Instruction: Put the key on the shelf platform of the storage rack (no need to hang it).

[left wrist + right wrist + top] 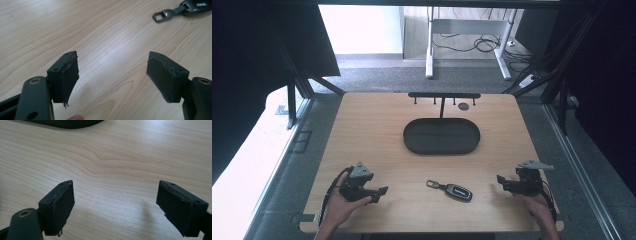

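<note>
A dark car key fob (pixel 457 192) with a metal ring end lies flat on the wooden table (pixel 377 135) near the front edge, between the two hands. In the left gripper view the key fob (pixel 185 8) sits at the top right, well beyond the jaws. My left gripper (pixel 381 194) rests low at the front left, held in a hand, pointing right toward the fob; my left gripper (pixel 112 77) is open with bare wood between the pads. My right gripper (pixel 502 181) at the front right points left and my right gripper (pixel 115 206) is open and empty.
A black oval tray (pixel 412 137) lies at the table's middle, empty. Behind it stands a black rack (pixel 444 95) with small hooks, one with a round tag (pixel 463 106). The tray's rim (pixel 67 123) shows at the top of the right gripper view.
</note>
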Motion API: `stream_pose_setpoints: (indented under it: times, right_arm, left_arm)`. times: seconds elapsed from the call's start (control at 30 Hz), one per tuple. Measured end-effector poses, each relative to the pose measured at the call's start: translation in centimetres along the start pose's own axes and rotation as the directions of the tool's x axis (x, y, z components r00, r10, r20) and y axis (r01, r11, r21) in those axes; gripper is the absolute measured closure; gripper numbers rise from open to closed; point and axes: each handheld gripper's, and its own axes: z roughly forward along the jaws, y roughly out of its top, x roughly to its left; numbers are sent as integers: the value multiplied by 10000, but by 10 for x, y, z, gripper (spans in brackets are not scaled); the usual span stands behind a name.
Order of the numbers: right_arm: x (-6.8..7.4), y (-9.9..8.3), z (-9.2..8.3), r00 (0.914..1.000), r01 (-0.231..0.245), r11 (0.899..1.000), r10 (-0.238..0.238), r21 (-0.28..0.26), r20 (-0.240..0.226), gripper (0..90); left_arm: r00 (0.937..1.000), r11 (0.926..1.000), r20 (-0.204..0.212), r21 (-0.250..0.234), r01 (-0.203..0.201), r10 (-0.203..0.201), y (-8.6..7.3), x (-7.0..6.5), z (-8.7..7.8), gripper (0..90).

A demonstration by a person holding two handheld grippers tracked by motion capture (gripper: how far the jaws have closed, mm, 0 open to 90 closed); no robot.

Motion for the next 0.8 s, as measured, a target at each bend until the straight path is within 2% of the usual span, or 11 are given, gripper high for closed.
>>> stream_pose_setpoints:
  times: [0.1, 0.2, 0.3, 0.4, 0.5, 0.63, 0.67, 0.73, 0.8]
  right_arm:
    - [1, 0, 0, 9999, 157, 9999, -157, -63, -16, 191]
    - [0, 1, -3, 9996, 276, 9996, -276, -30, 72, 221]
    - [-4, 1, -8, 9993, 349, 9989, -344, -322, 159, 249]
    - [-5, 0, -9, 9993, 365, 9988, -363, -336, 77, 252]
    - [-4, -1, -8, 9984, 564, 9981, -566, -235, -78, 269]
    - [-3, 0, -6, 9980, 582, 9981, -587, -221, -214, 284]
    - [2, 4, -4, 9968, 792, 9968, -793, -99, -131, 285]
    - [8, 11, -6, 9922, 1242, 9923, -1242, -36, -77, 284]
    - [10, 15, -9, 9907, 1350, 9907, -1353, -166, -159, 290]
  left_arm:
    - [9999, 9999, -48, -81, 105, -105, -1, 1, -1, 253]
    - [9993, 9987, -17, -345, 384, -384, -2, 0, 1, 250]
    - [9995, 9989, 11, -342, 315, -315, -1, -3, 4, 250]
    - [9996, 9990, 32, -351, 279, -278, -1, -4, 4, 250]
    - [9984, 9970, 283, -577, 509, -493, 0, -7, 2, 254]
    - [9978, 9972, 533, -604, 432, -400, -1, -14, 5, 254]
    - [9973, 9981, 660, -509, 352, -318, -1, -14, 8, 254]
    - [9973, 9984, 657, -425, 369, -341, 1, -13, 12, 255]
    - [9976, 9986, 617, -413, 329, -303, 4, -12, 14, 256]
